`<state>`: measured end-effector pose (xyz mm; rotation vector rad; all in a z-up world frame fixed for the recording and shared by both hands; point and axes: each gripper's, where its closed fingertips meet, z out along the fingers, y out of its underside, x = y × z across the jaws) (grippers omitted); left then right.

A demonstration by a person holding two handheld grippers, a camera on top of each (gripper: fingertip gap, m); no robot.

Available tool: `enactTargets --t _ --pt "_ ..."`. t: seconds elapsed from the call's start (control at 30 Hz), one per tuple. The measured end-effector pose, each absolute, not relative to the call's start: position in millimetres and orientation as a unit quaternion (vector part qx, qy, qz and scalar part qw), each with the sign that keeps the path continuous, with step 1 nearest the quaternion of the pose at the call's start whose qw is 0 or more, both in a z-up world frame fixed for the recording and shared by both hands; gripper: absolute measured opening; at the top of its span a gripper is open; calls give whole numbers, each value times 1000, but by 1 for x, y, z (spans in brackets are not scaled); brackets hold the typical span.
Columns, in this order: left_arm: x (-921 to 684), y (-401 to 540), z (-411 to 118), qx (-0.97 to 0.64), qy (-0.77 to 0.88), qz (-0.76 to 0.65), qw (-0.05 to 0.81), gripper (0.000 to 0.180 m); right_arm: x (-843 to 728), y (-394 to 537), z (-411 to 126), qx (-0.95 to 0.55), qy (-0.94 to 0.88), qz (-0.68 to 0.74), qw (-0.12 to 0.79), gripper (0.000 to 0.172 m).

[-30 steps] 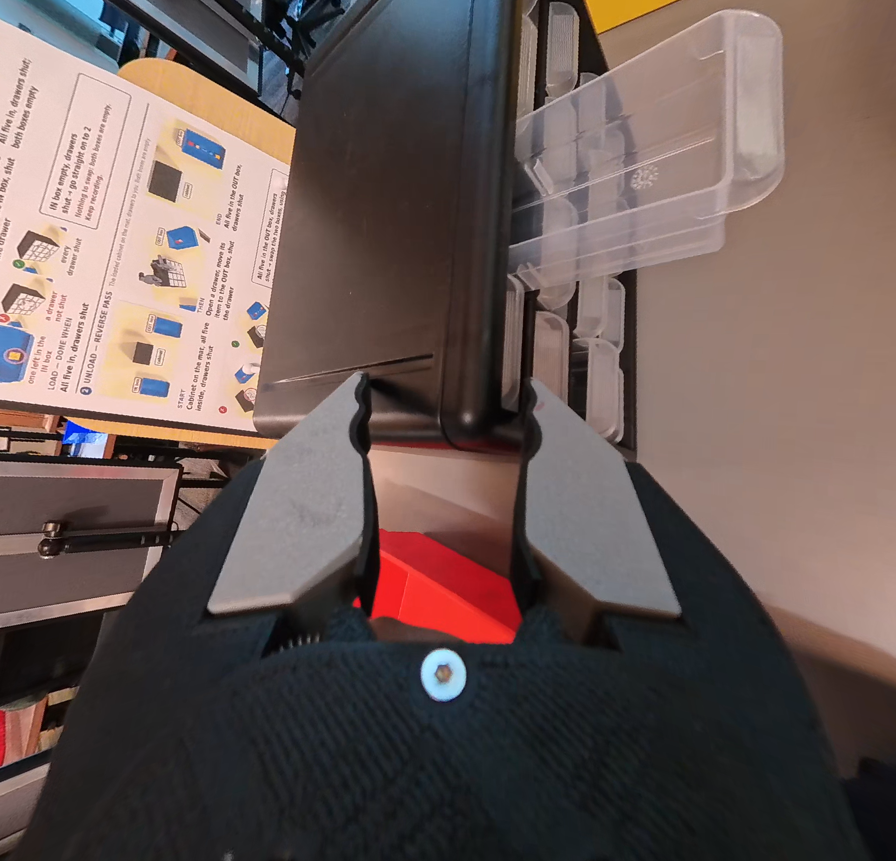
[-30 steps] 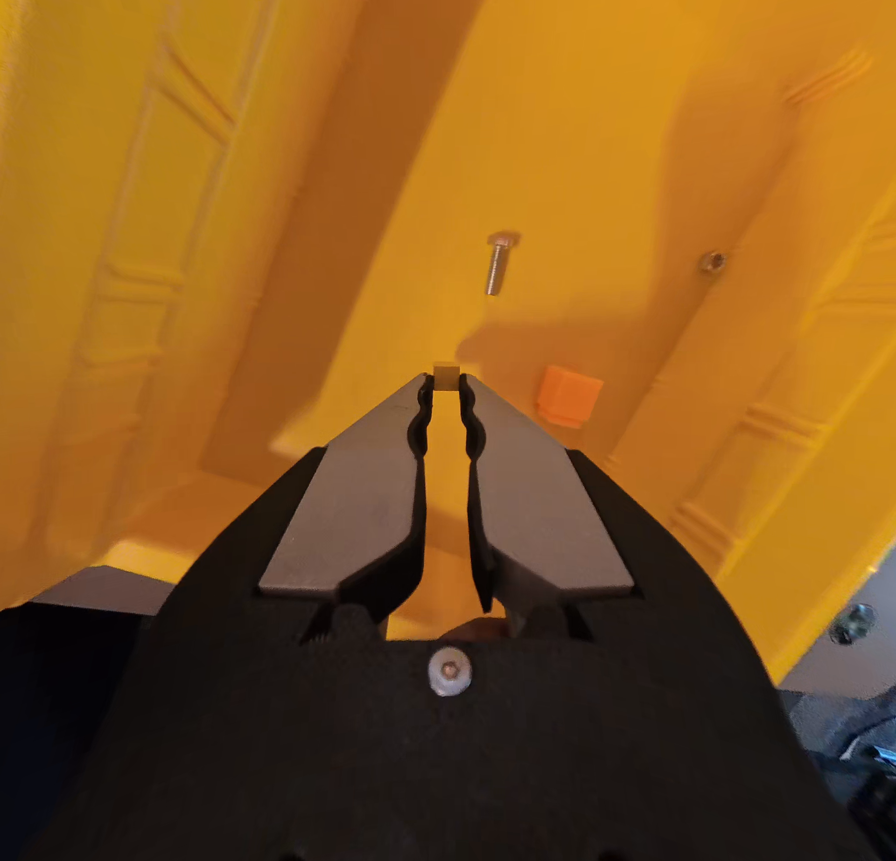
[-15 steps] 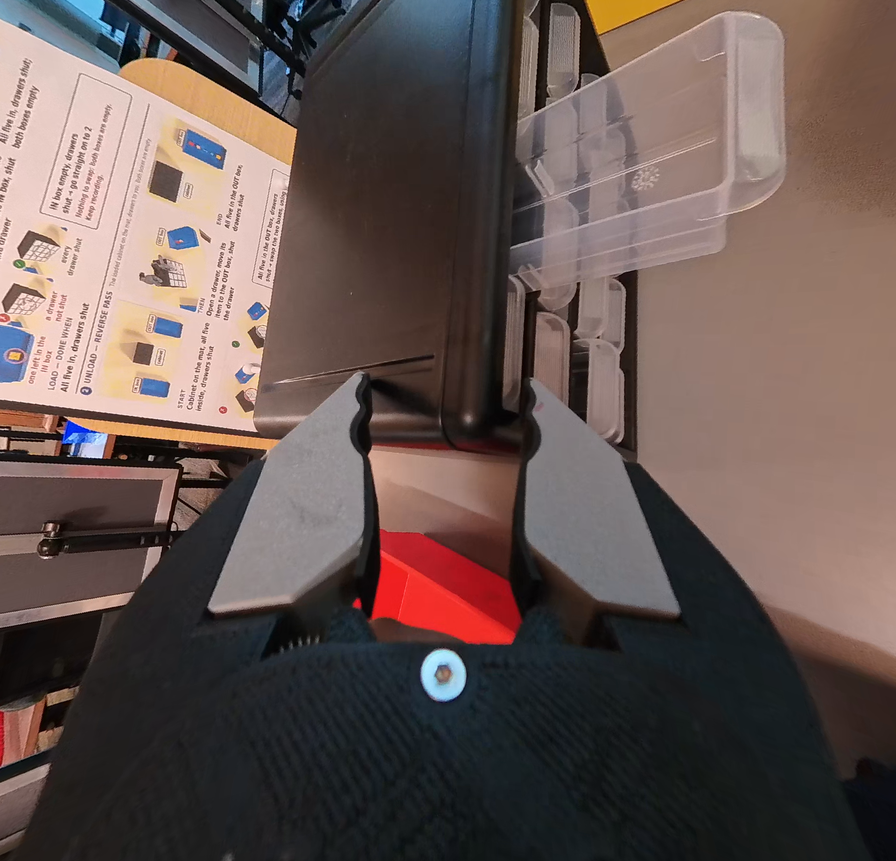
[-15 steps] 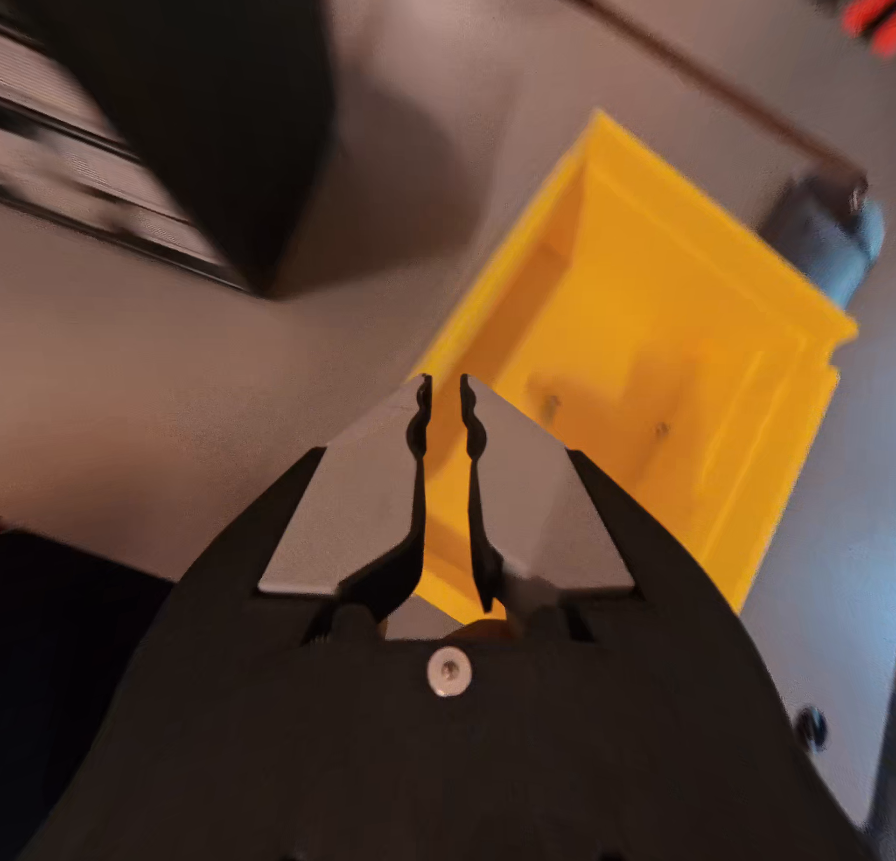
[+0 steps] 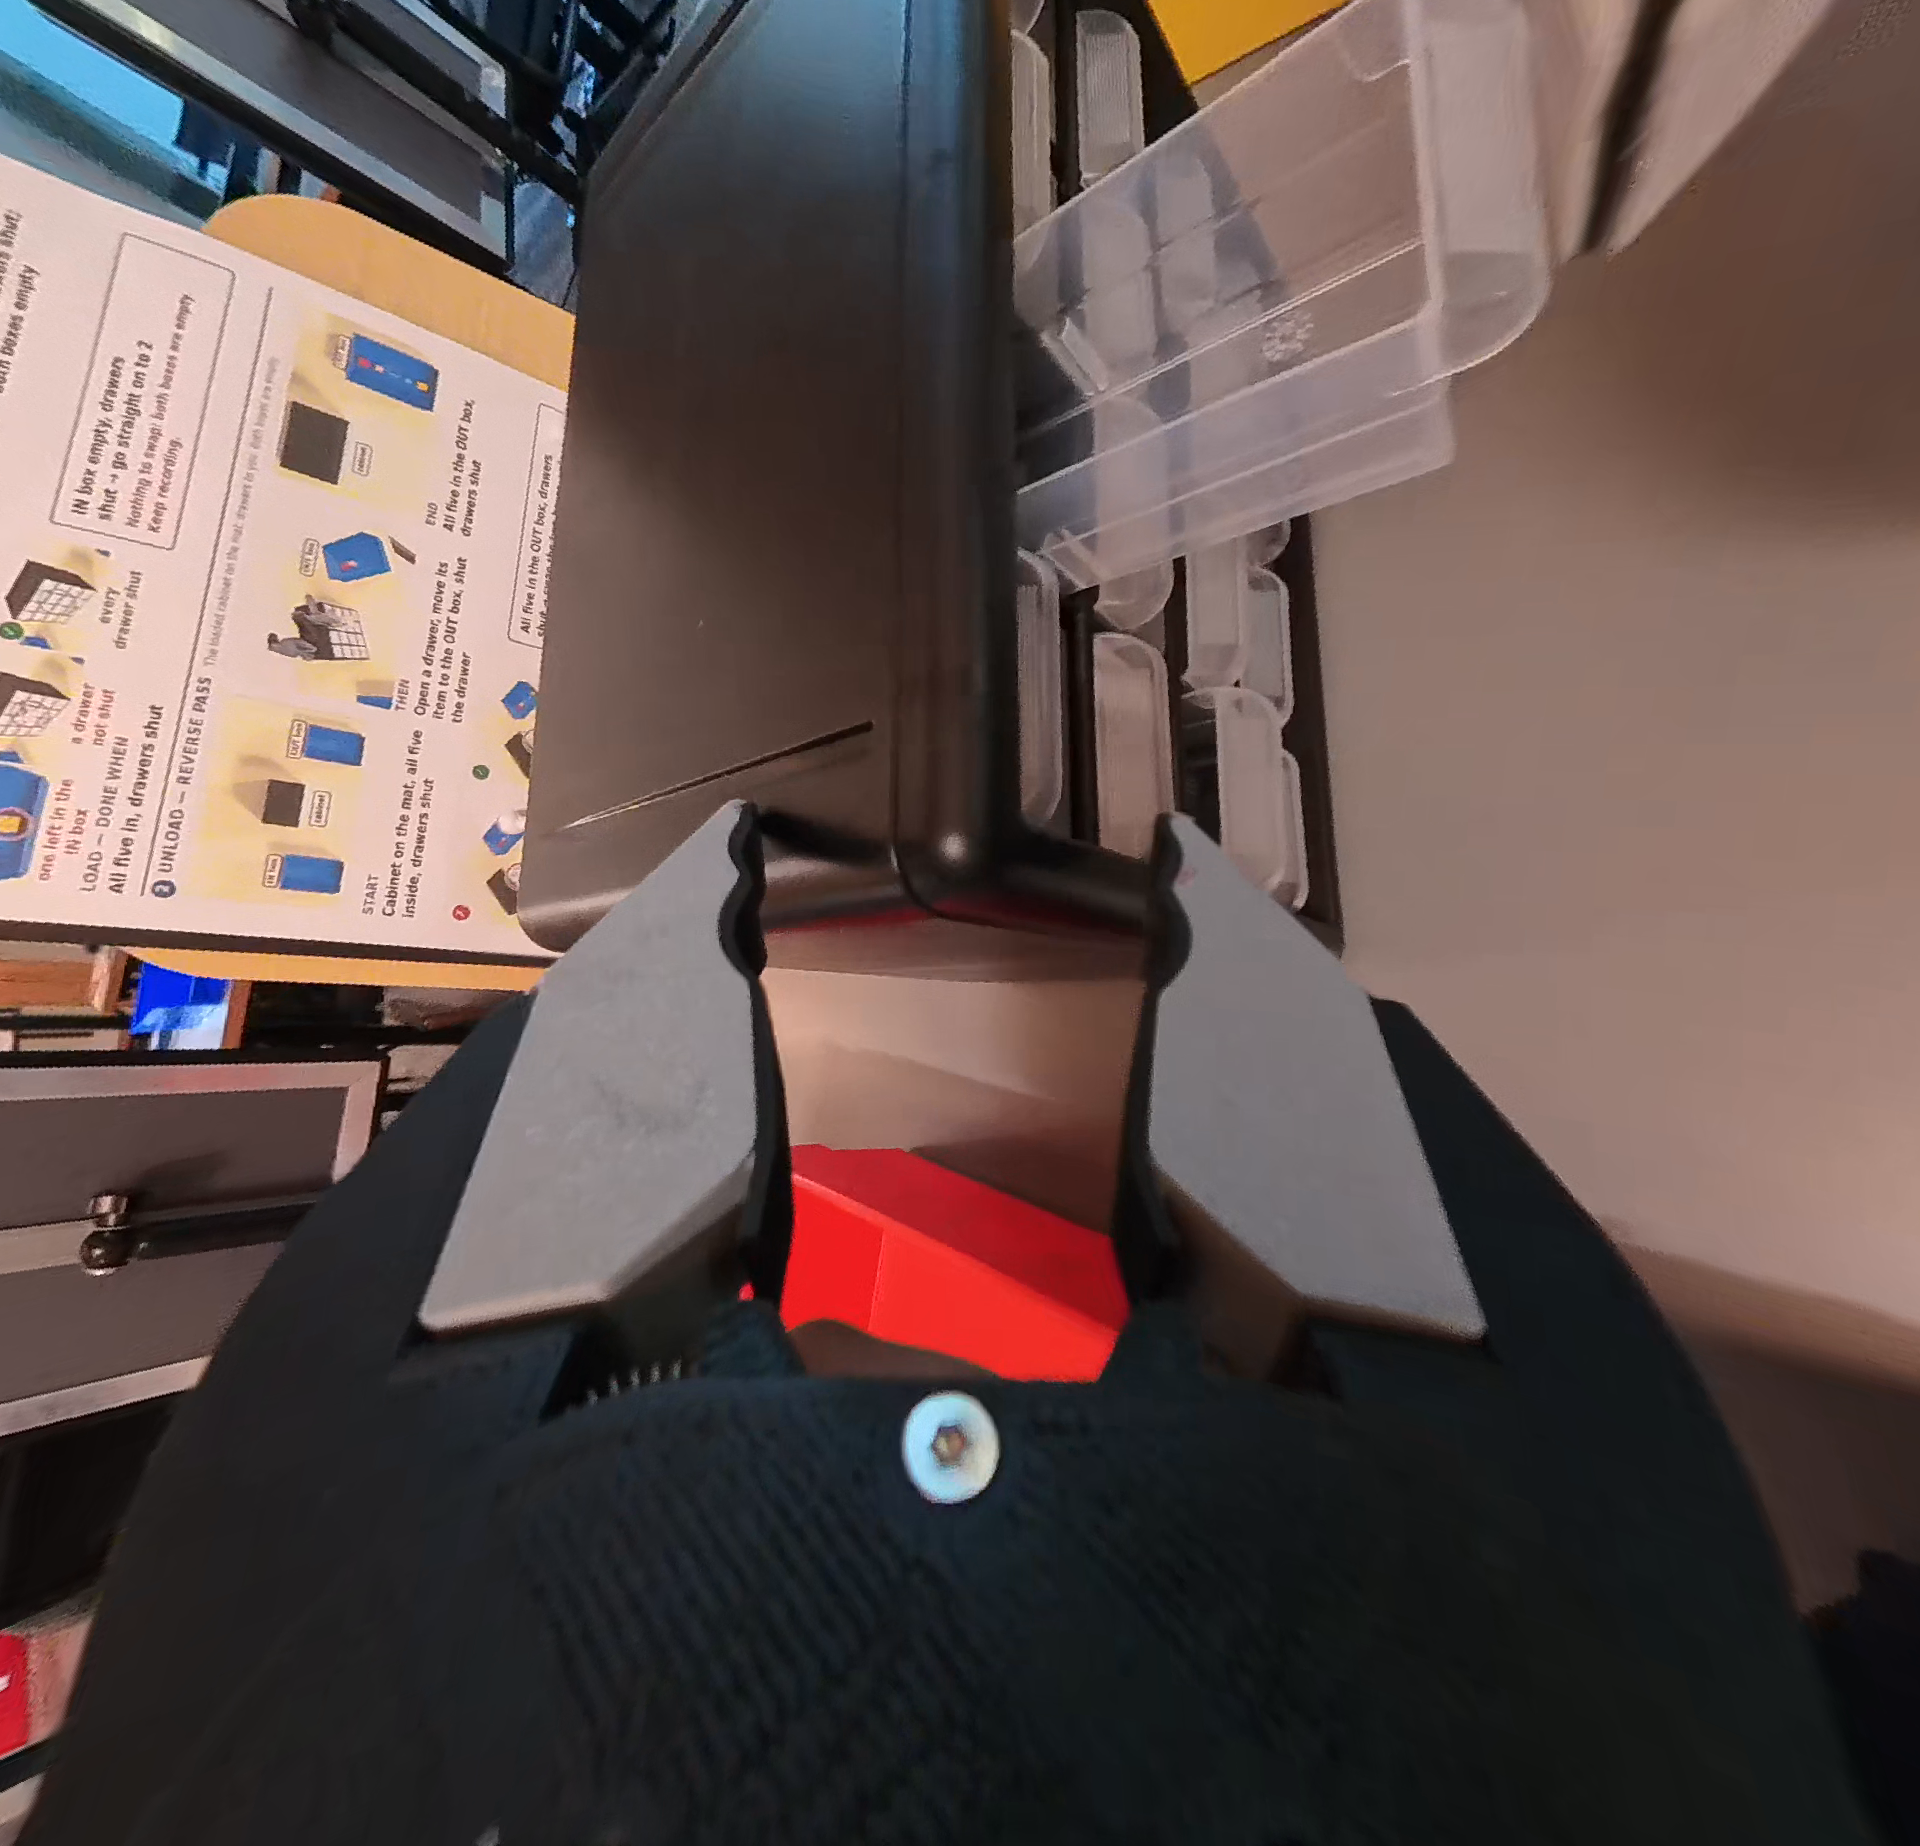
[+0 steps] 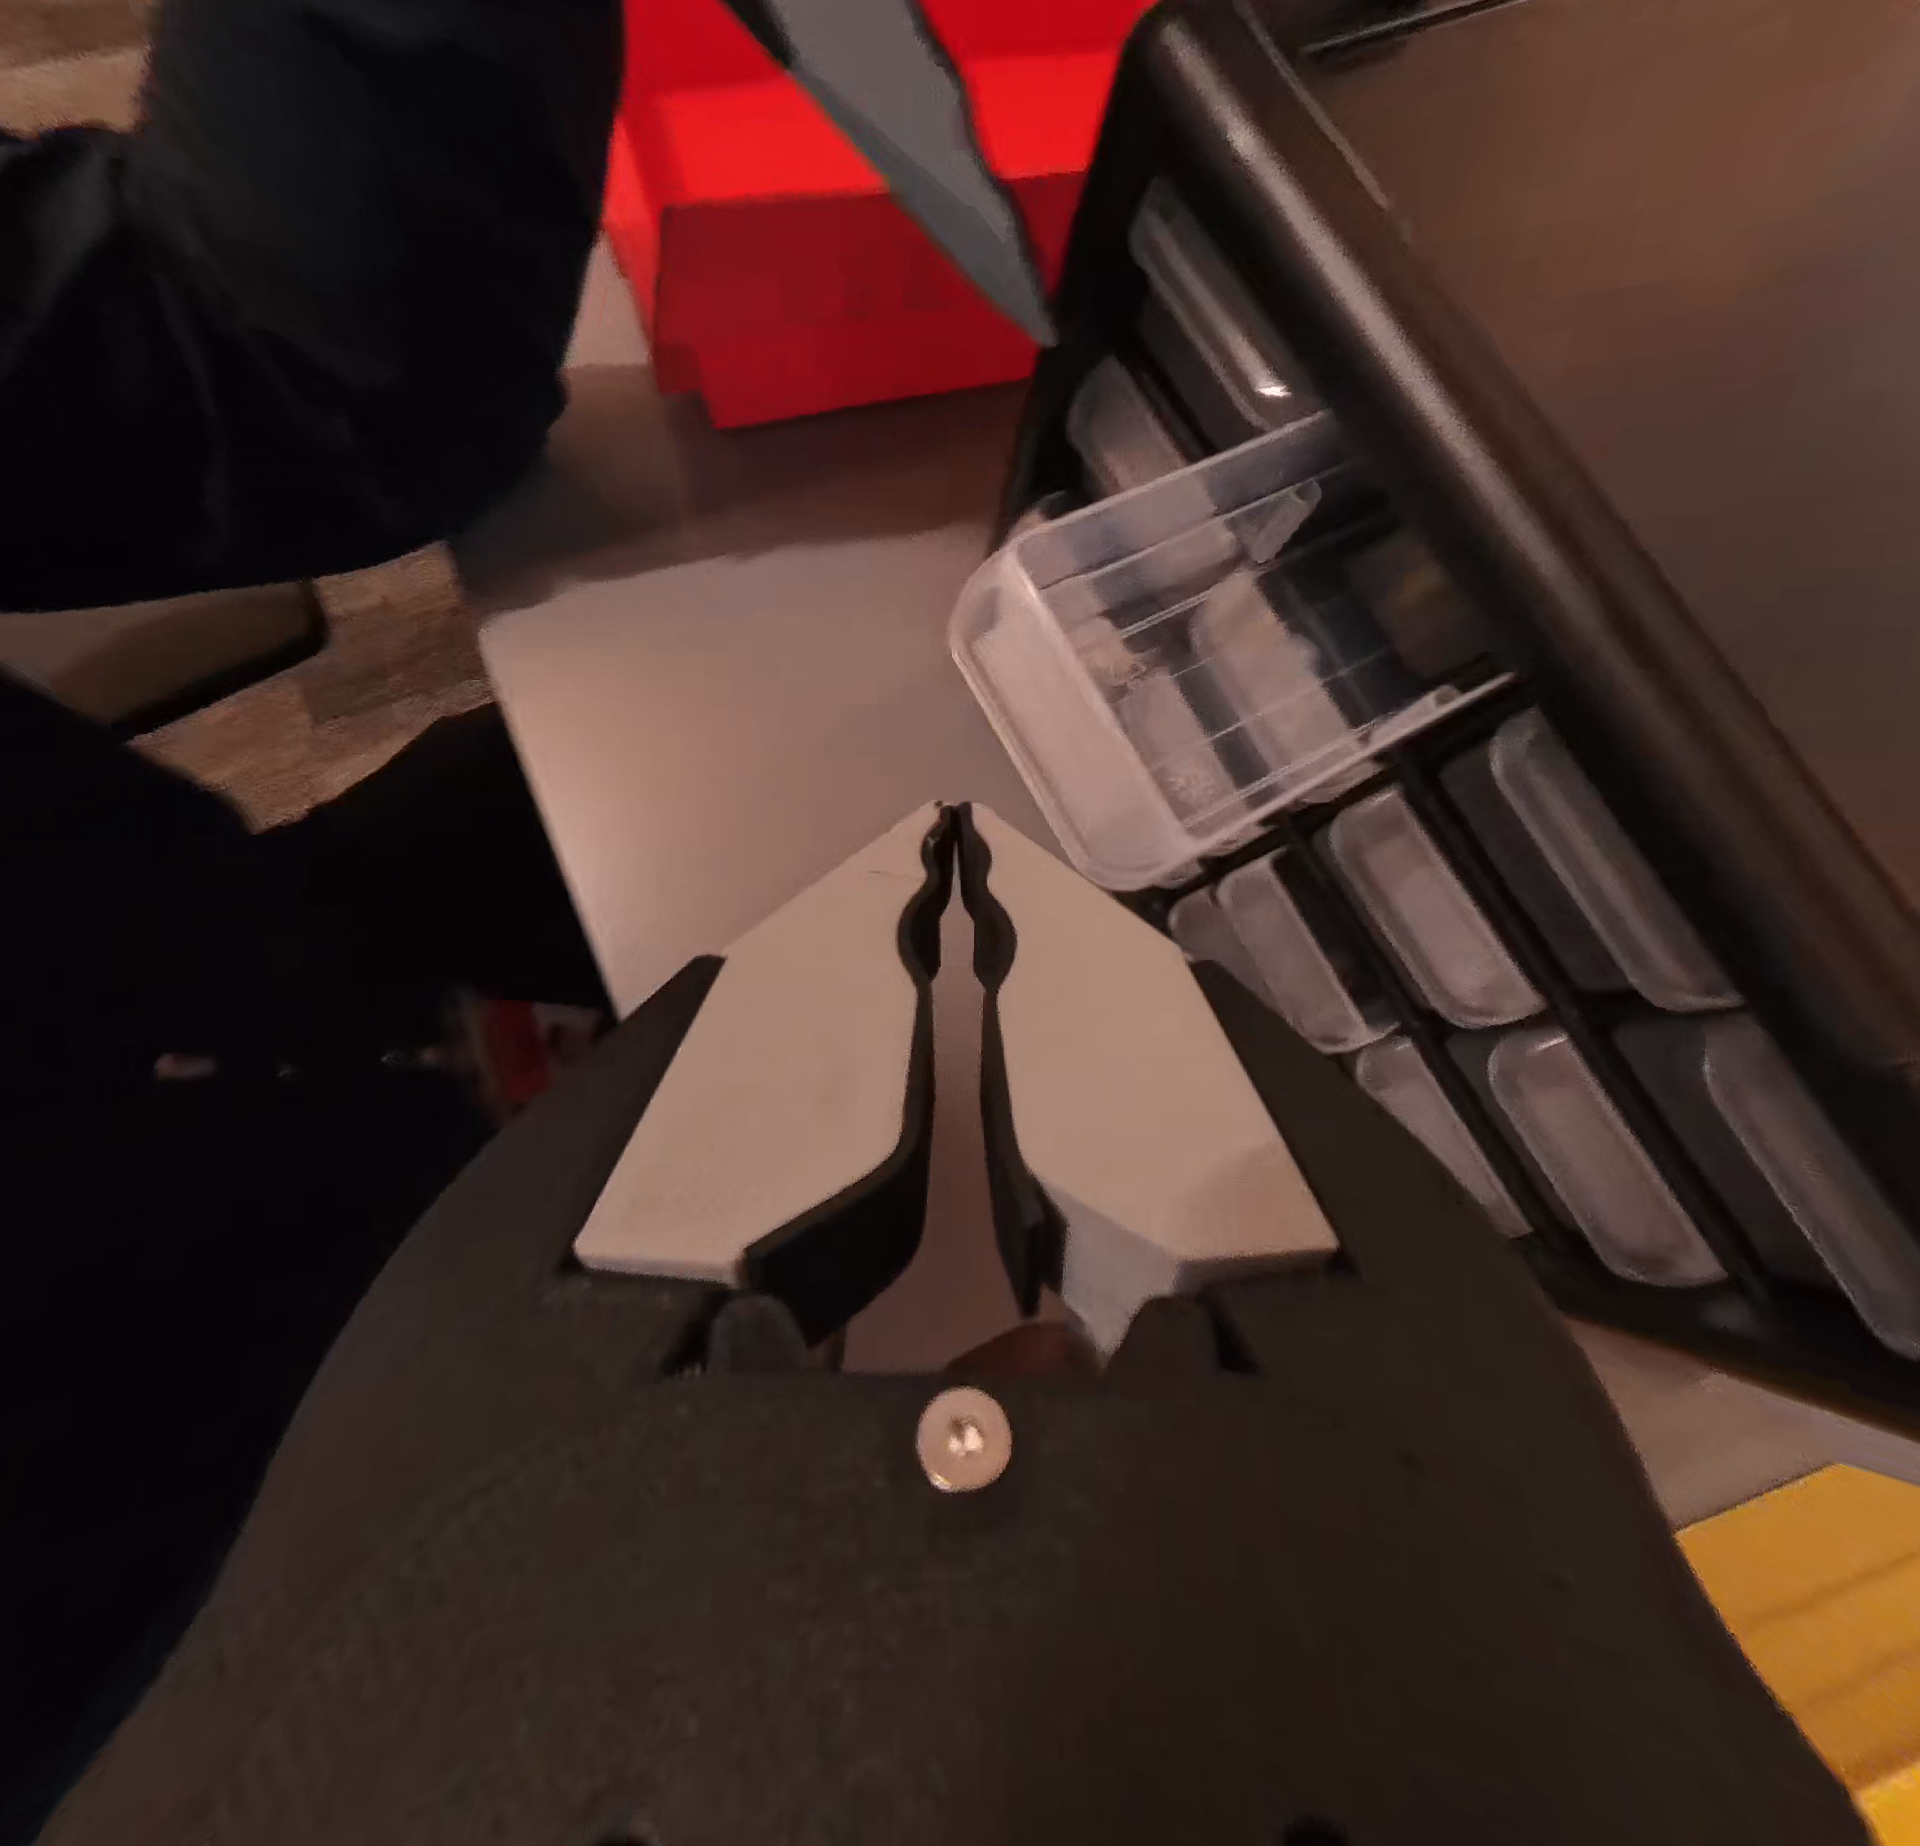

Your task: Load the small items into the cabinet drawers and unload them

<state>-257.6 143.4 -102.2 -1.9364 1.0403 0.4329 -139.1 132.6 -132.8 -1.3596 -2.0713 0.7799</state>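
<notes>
Left wrist view: left gripper (image 5: 951, 866) spread wide, fingers astride the near corner of the black cabinet (image 5: 748, 425); contact with the pads not determinable, likely bracing the case. One clear drawer (image 5: 1278, 342) pulled out from the cabinet face, over the grey mat (image 5: 1610, 861). Red bin (image 5: 966, 1266) visible behind the fingers. Instruction sheet (image 5: 260, 570) beyond the cabinet.

Right wrist view: right gripper (image 6: 954, 825) pinched almost shut, tips nearly meeting; no item discernible between them. Positioned just beside the front lip of the open drawer (image 6: 1143, 674), above the mat. Yellow bin (image 6: 1818, 1609) at the near right corner.

Judgement: loading step in hand. Next move calls for bringing the tips over the drawer cavity, releasing, then pushing the drawer home.
</notes>
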Motion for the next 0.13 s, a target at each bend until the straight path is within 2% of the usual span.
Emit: enactTargets --t 0.03,0.13 --pt "-257 143 -102 -779 416 169 437 73 -147 138 -136 -515 -759 287 276 0" --pt "-258 144 -101 -780 412 162 441 71 -171 164 -135 -535 -727 273 332 0"
